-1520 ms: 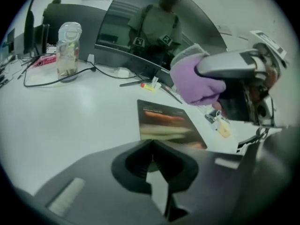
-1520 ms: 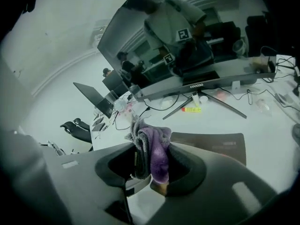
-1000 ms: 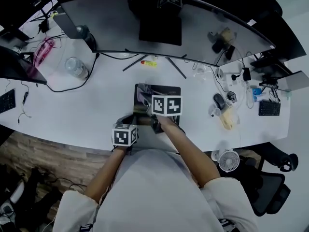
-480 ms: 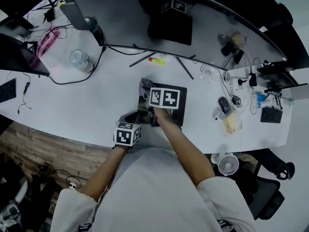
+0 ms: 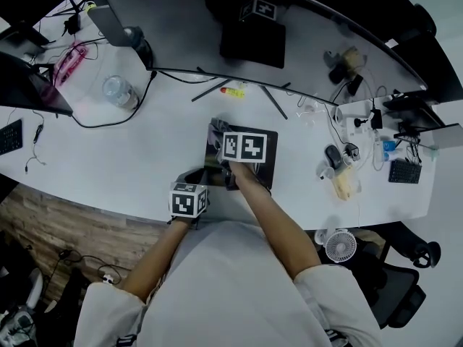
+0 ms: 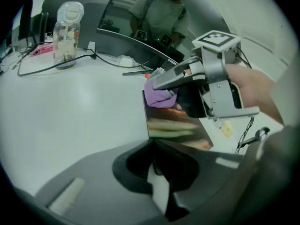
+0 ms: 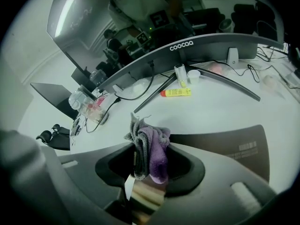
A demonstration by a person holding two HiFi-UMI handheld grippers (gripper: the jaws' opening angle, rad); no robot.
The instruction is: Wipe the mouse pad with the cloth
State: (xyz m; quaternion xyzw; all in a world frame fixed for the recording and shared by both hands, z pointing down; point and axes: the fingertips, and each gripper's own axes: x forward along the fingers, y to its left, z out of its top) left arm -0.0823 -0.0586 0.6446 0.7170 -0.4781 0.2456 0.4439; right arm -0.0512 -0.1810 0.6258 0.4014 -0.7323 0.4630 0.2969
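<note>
The dark mouse pad (image 5: 262,166) lies on the white desk in front of the person. My right gripper (image 5: 231,149) is over the pad's far left part and is shut on a purple and grey cloth (image 5: 216,130). In the right gripper view the cloth (image 7: 151,153) hangs bunched between the jaws, above the pad (image 7: 225,144). My left gripper (image 5: 195,186) is at the pad's near left corner. In the left gripper view its jaws are shut on the edge of the glossy pad (image 6: 174,125), with the cloth (image 6: 159,96) and the right gripper (image 6: 161,82) beyond.
A curved monitor (image 5: 253,20) spans the back of the desk, and its stand legs (image 5: 275,101) reach toward the pad. A yellow tube (image 5: 233,90) lies between the legs. A glass jar (image 5: 116,89) stands at the left, and a mouse (image 5: 330,154) with cables is at the right.
My right gripper has slid the cloth a little farther across the pad, mostly in the first half second. The left gripper has kept its place at the pad's near corner.
</note>
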